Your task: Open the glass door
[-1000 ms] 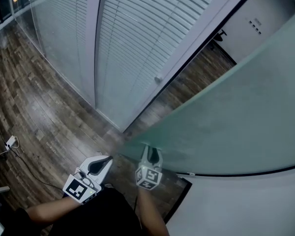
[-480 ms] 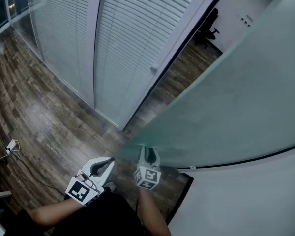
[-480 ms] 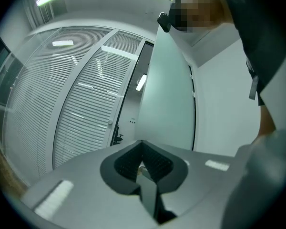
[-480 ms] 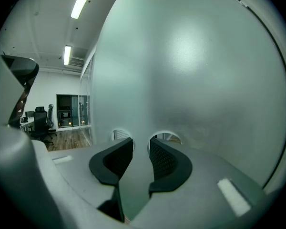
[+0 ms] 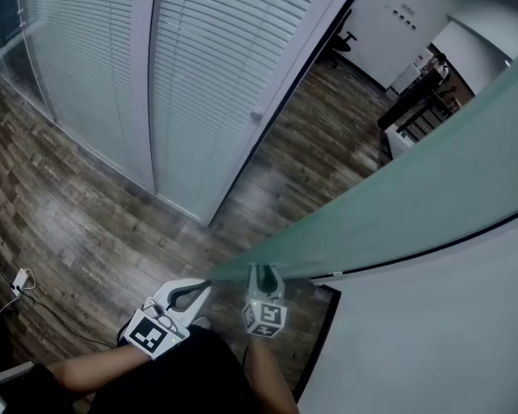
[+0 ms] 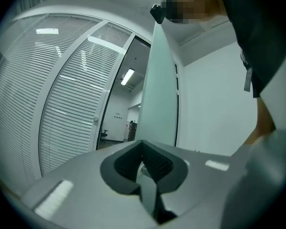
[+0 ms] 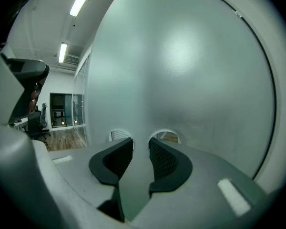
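My left gripper (image 5: 198, 290) is clenched on nothing, just left of the glass door's (image 5: 432, 197) edge. My right gripper (image 5: 262, 272), jaws released, closely faces that door's smooth, frosted, greenish pane.

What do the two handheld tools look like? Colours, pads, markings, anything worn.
Both are pale grey-white plastic shells: left tool, right tool. Each carries a white cube with black square markers. The inner pads are dark and ribbed, and small white rectangular patches sit on the shells. The person wears a dark top.
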`<state>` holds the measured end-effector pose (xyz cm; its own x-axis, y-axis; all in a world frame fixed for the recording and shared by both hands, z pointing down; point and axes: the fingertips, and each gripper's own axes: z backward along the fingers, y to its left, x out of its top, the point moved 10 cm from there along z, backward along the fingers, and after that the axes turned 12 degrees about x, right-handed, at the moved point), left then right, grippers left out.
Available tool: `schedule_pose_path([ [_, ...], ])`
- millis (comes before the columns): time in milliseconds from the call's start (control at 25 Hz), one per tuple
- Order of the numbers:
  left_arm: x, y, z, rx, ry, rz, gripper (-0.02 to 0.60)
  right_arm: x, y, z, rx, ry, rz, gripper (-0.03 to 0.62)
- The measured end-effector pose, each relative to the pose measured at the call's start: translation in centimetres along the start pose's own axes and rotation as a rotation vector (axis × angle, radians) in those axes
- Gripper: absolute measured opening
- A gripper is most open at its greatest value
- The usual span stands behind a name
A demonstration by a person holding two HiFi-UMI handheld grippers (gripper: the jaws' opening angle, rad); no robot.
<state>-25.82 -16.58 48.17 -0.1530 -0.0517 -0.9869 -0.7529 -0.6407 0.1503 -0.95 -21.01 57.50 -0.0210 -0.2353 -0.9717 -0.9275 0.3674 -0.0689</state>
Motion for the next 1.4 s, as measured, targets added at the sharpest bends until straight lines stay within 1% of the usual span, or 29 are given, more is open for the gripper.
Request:
schedule_pose_path([
  [160,-0.3,0.1,1.2,-0.047,0.013,0.012,0.0,-0.9,0.8,1.5,-0.024,-0.003,0.001,0.112],
  [320,1.7,-0.3,0.7,-0.085,0.018,0.022,0.0,0.7,0.9,2.8,-0.036,0.004,0.017,0.109],
  [440,2.4,-1.1,0.9,-0.108,0.011,0.029,0.0,1.0,1.1,4.1,-0.033,0.013,0.015,0.109],
  [600,5.3,-2.0,0.7,-0.122,0.032,0.001,0.001,4.0,1.4,5.5,-0.01,0.009,0.031,0.107],
  [720,5.6,-3.4,1.0,-0.105,0.015,-0.014,0.0,4.1,1.2,6.7,0.013,0.011,0.041,0.106],
  [800,5.2,-4.1,1.8,-0.074,0.015,-0.008,0.0,3.6,1.5,7.3,0.031,0.016,0.031,0.106],
  [920,4.8,-5.7,3.1,-0.033,0.038,0.004,0.0,3.1,1.7,8.9,0.053,0.015,0.037,0.106],
  [1040,4.3,-7.1,4.0,0.002,0.028,0.018,0.0,2.9,1.5,10.2,0.075,0.002,0.045,0.106],
  [1120,3.9,-7.9,4.6,0.01,0.017,0.022,0.001,2.6,1.5,10.8,0.088,-0.002,0.044,0.106],
  [1240,3.3,-9.2,5.5,0.013,0.009,0.044,0.001,2.2,1.7,11.8,0.093,0.022,0.036,0.106],
  [1400,4.0,-10.9,6.3,-0.004,0.013,0.047,0.001,3.1,2.1,13.2,0.089,0.049,0.028,0.106],
])
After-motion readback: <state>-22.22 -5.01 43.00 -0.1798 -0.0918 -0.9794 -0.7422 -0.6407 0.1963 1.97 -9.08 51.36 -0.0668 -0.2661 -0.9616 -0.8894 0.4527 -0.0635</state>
